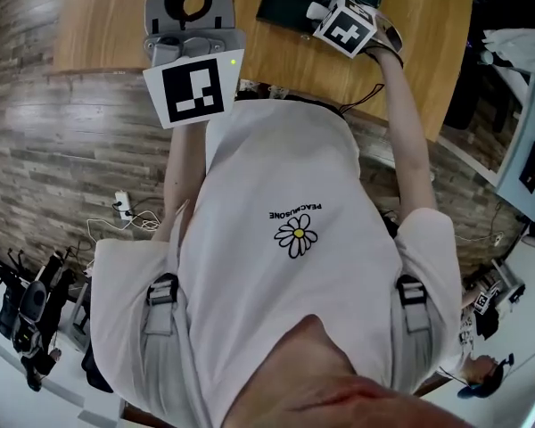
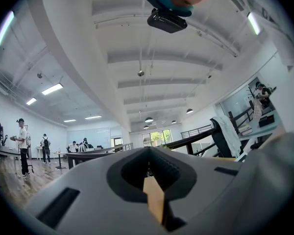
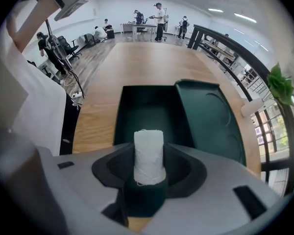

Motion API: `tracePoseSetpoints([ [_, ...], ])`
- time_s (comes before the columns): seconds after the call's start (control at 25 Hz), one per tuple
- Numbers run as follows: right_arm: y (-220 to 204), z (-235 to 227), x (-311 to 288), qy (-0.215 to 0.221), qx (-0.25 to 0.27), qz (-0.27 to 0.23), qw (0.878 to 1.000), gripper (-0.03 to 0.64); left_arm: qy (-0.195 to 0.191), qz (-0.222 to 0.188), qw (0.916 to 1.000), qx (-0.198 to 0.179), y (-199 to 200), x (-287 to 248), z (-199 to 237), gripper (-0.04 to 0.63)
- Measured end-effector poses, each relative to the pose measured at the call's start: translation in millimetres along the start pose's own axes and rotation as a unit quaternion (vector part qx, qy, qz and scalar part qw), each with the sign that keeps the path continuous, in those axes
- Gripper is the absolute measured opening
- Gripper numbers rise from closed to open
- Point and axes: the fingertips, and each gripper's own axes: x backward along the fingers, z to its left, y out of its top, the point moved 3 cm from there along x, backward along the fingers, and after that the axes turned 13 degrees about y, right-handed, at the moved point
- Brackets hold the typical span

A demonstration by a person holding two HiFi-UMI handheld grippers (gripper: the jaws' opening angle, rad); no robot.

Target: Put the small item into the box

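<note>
Right gripper is clenched on the white thread spool, long axis pointing to 12 o'clock, where the open dark green box lies just ahead, lid at 1 o'clock; left gripper is closed, empty and farther off.

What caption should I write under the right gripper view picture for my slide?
Right tongs grip a white thread spool near the open dark green box on a wooden table.
</note>
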Motion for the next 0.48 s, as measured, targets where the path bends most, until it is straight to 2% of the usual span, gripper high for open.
tracePoseSetpoints([
  [0.2,0.2,-4.6,-10.6,0.014,0.002,0.011,1.000,0.183,-0.008,0.008,0.9999,-0.008,-6.3,-1.6,-0.7,0.015],
  [0.36,-8.5,4.3,-21.8,0.053,-0.019,0.041,0.998,0.184,-0.005,0.015,0.9998,-0.008,-11.3,-1.7,0.0,0.015],
  [0.48,-13.6,1.2,-28.3,0.057,-0.014,0.059,0.997,0.184,-0.005,0.017,0.9998,-0.011,-13.0,-4.3,-1.8,0.014],
])
